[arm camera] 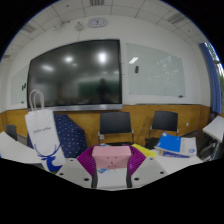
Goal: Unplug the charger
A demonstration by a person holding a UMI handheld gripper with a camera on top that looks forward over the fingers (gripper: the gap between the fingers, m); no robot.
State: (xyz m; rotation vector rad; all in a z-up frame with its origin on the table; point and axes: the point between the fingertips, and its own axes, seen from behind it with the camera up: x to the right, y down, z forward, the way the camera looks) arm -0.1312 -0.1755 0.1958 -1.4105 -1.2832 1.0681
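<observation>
Gripper view showed the tongs at lower centre, spread with nothing between them, no charger visible anywhere, so a blind advance risked striking the white bag at left.

Large dark screen on wall; white paper bag on table.

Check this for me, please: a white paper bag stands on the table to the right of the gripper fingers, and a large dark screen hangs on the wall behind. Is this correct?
Not quite. The gripper view shows the white paper bag standing to the left of the gripper fingers, not the right. The large dark screen does hang on the wall behind.
</observation>
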